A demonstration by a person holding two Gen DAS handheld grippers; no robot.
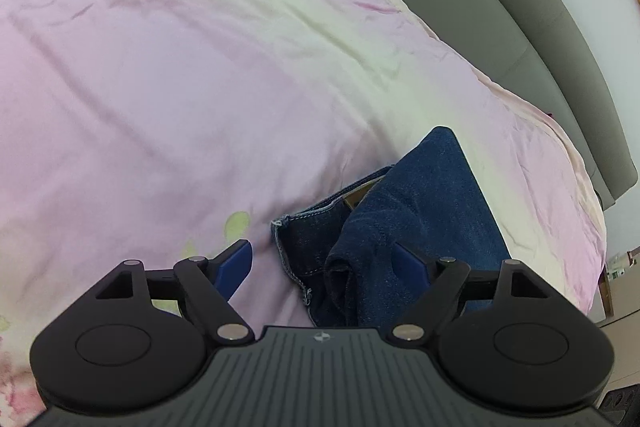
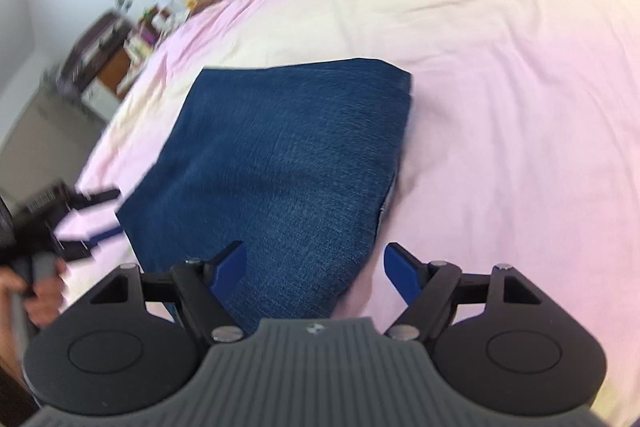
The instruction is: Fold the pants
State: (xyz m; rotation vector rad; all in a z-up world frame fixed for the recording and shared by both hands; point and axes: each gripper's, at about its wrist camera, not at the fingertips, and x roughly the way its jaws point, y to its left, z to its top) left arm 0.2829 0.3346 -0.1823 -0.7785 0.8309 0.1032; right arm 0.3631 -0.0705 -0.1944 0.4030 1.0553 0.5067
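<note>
Dark blue denim pants (image 2: 276, 163) lie folded into a compact slab on the pink bed sheet (image 2: 500, 107). In the left wrist view the pants (image 1: 420, 219) show a bunched hem and waistband with pale stitching near the gripper. My left gripper (image 1: 322, 265) is open, its jaws spread on either side of the pants' near edge, holding nothing. My right gripper (image 2: 314, 269) is open just above the near corner of the folded pants, empty. The left gripper also shows in the right wrist view (image 2: 86, 223), blurred, at the pants' left edge.
The grey upholstered bed frame (image 1: 520, 27) runs along the right side. A bedside table with clutter and a plant (image 2: 120, 27) stands beyond the bed's far-left corner. The person's hand (image 2: 36, 291) holds the left tool.
</note>
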